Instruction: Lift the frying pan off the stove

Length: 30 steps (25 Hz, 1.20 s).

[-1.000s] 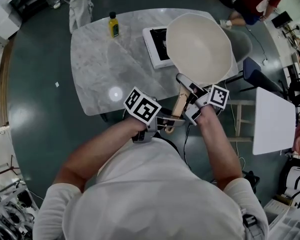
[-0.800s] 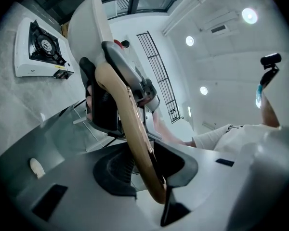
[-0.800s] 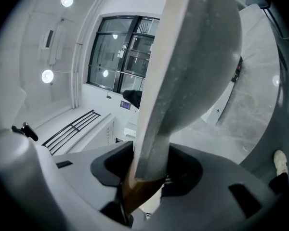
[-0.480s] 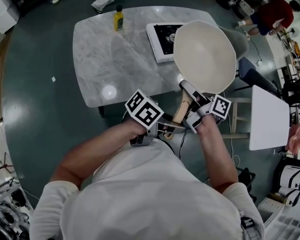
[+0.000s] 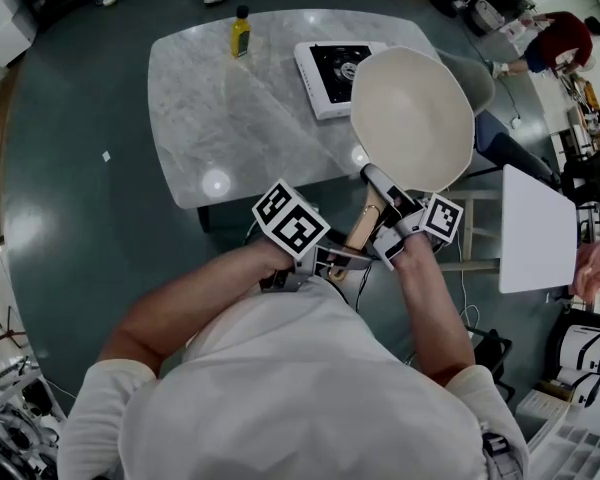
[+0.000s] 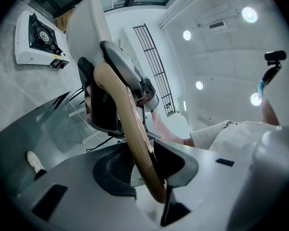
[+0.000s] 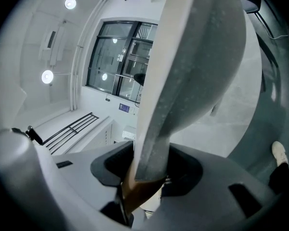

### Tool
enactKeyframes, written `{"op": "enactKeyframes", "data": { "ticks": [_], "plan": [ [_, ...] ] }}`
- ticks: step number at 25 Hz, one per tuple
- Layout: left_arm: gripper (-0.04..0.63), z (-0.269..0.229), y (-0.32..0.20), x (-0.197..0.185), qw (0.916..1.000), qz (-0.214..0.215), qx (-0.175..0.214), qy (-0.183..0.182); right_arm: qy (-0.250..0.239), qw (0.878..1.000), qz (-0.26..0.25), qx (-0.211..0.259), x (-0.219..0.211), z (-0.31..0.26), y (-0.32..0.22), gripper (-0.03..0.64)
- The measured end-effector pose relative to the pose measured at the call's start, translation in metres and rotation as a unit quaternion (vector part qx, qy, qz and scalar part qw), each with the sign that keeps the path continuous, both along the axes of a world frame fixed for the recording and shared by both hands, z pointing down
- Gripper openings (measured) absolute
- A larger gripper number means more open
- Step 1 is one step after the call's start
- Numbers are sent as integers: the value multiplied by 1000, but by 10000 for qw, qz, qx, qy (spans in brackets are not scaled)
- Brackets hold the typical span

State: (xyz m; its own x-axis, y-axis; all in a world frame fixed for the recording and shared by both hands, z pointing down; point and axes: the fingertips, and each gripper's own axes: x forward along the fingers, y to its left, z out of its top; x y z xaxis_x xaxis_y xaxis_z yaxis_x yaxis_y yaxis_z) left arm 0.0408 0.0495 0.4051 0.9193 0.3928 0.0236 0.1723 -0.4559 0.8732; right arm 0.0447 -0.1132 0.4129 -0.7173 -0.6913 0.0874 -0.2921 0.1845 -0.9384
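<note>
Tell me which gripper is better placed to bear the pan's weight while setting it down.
Probably the right. The right gripper is shut on the handle's grey base, beside the frying pan's bowl, nearest the load. The left gripper is shut on the handle's wooden end, better for steadying.

The left and middle of the bench (image 5: pixel 230 118) lie bare, so a claw could sweep across there freely. Along its upper edge stand a yellow bottle (image 5: pixel 240 34) and, to the right, the stove (image 5: pixel 325 76). The frying pan (image 5: pixel 410 118) (its bowl overlaps the stove's right corner) blocks the upper right. At frame centre the left claw (image 5: pixel 335 258) and right claw (image 5: pixel 384 230) crowd its handle, close together. A grey chair (image 5: pixel 474 76) and white table (image 5: pixel 535 233) hem in the right.
</note>
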Motion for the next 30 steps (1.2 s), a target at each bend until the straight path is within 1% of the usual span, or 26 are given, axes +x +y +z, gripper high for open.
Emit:
{"op": "enactKeyframes", "data": {
  "ticks": [15,30],
  "plan": [
    [130,-3,5,-12,10000,64,-15,-10,-17,10000,14,15,-9,-3,5,176],
    [130,-9,0,-9,10000,84,-20,-19,-60,10000,-8,15,-7,-9,1,176]
  ]
}}
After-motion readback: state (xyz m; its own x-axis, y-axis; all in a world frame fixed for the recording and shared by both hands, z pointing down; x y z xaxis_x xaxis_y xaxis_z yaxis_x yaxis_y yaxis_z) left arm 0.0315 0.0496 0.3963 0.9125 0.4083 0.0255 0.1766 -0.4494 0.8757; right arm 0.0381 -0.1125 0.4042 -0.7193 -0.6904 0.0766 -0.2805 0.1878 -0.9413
